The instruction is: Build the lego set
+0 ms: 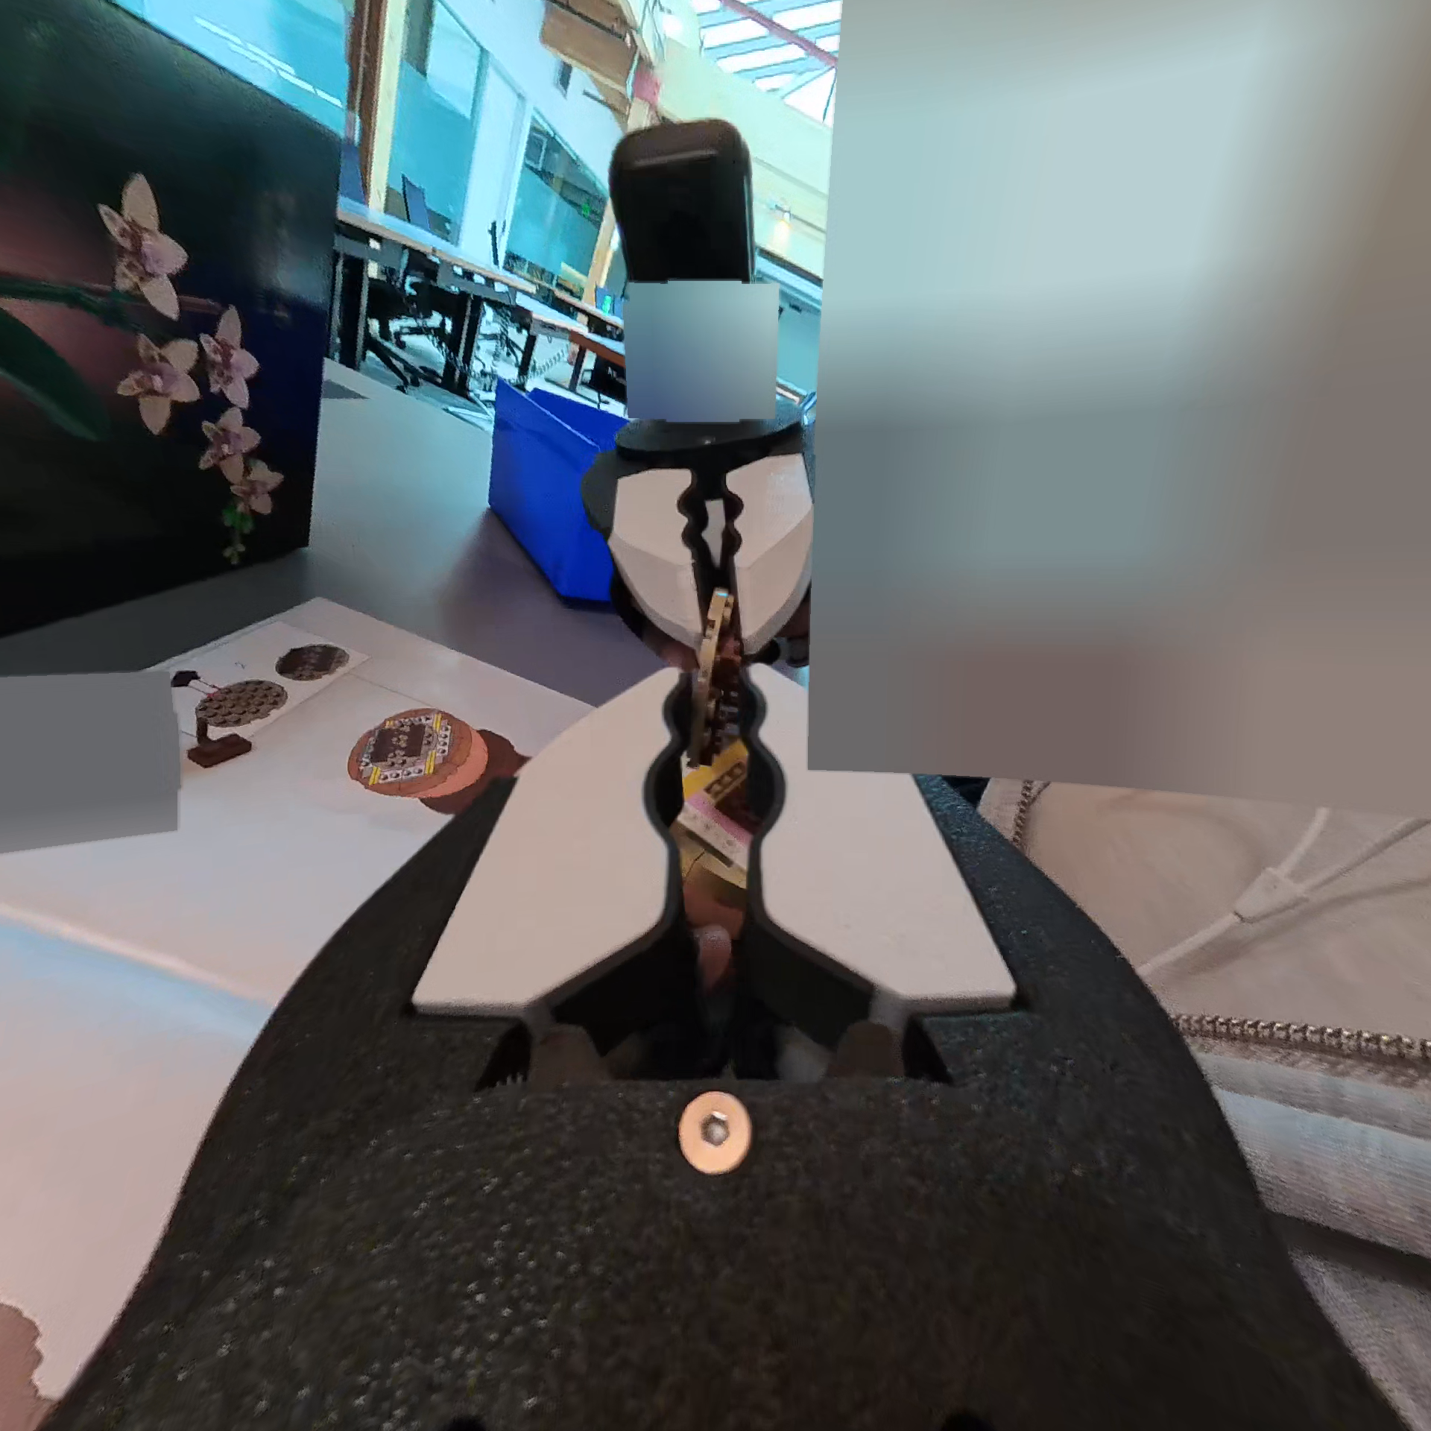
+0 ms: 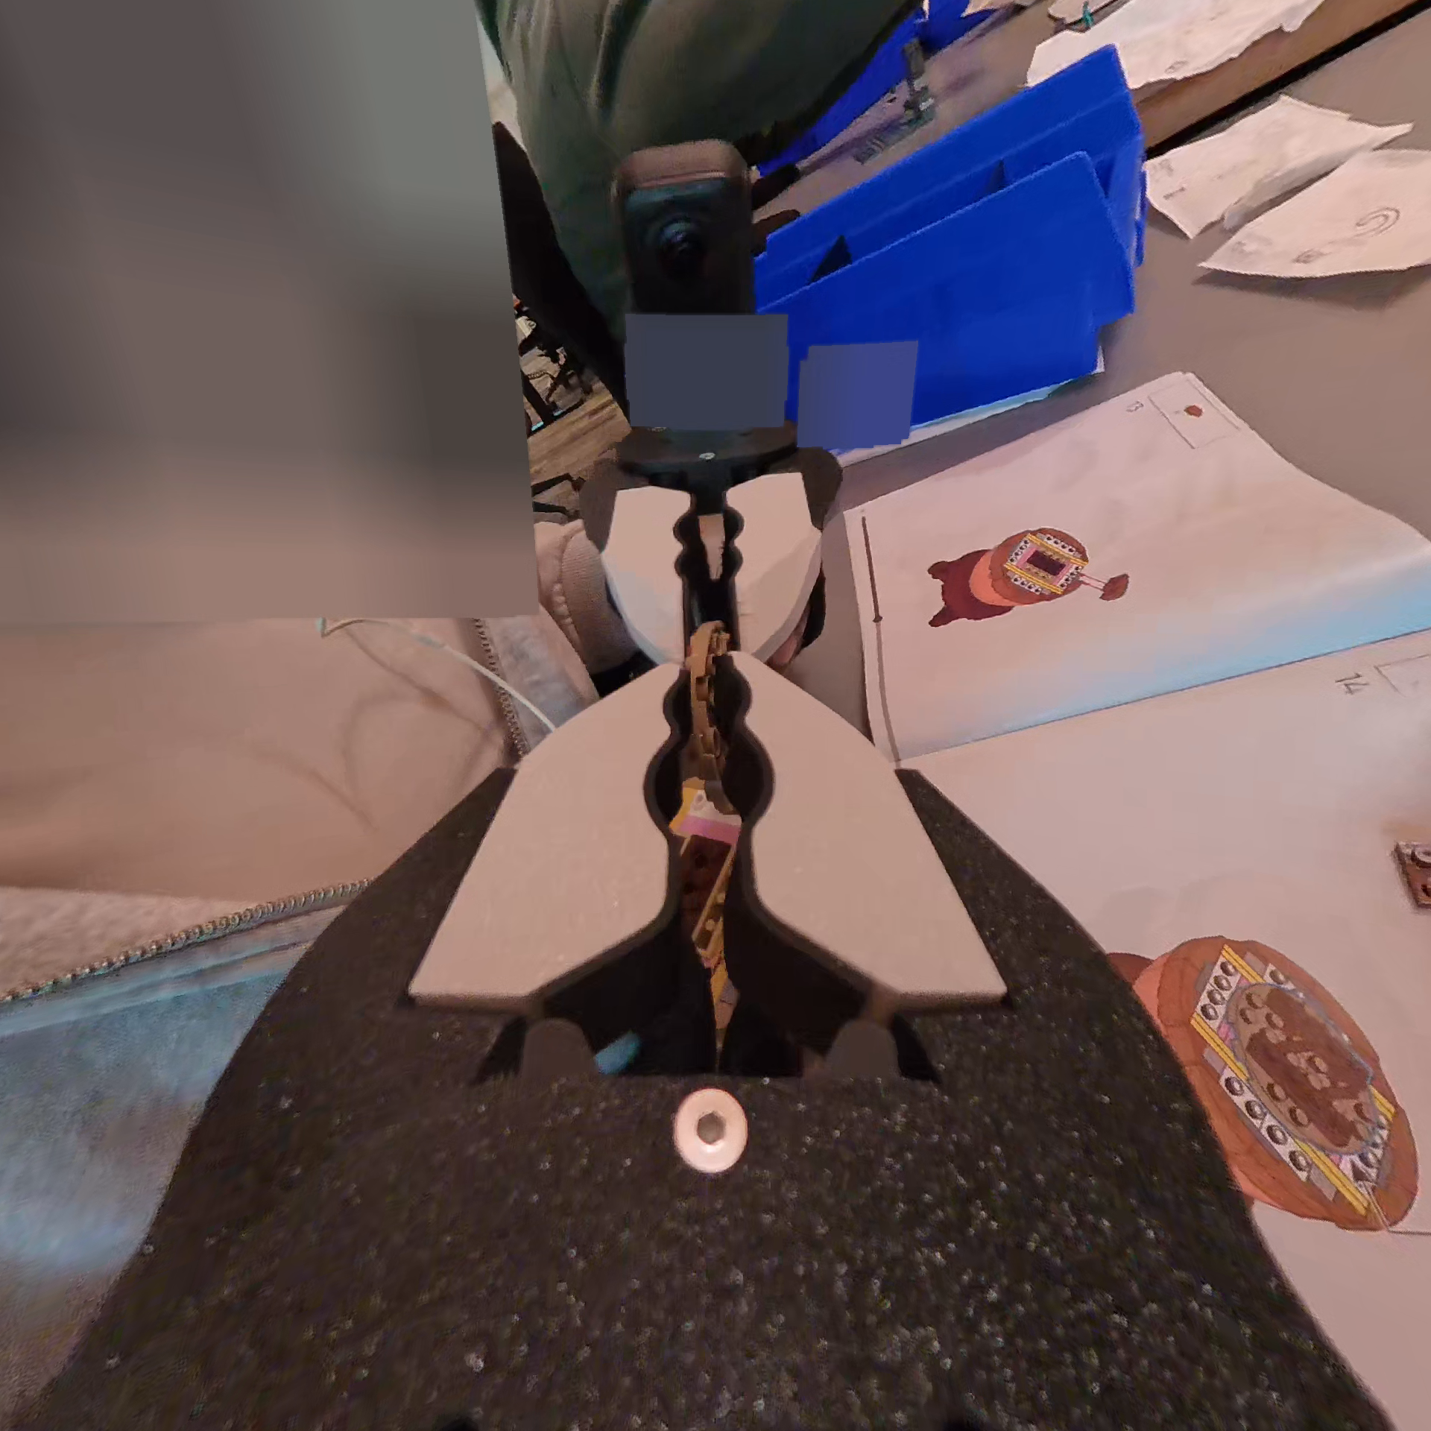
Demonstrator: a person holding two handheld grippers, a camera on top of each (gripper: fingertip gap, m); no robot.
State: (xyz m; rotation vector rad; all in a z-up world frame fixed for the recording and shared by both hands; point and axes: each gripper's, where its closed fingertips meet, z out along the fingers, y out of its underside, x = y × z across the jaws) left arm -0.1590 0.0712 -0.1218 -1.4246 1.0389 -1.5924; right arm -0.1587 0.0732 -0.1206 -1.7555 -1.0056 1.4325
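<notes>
Left wrist view
My left gripper (image 1: 712,697): fingers pressed together on the lego assembly (image 1: 716,743), a flat tan, brown, yellow and pink build held edge-on in the gap.
Opposite gripper: my right gripper (image 1: 720,619) faces mine tip to tip and grips the far edge of the same build.
Lego assembly: held in the air between both grippers, above the table.
Instruction booklet (image 1: 325,743): lies open on the grey table (image 1: 403,495), to my left.
Lego box (image 1: 155,310): stands behind the booklet, dark with printed flowers.
Blue bin (image 1: 542,495): on the table farther back.

Right wrist view
My right gripper (image 2: 708,681): fingers clamped on the lego assembly (image 2: 708,852).
Left gripper (image 2: 708,619): meets mine head-on, closed on the build's far rim.
Instruction booklet (image 2: 1084,697): open on the table to my right.
Blue bins (image 2: 968,255): behind the booklet.
Loose papers (image 2: 1278,193): beyond the bins.
</notes>
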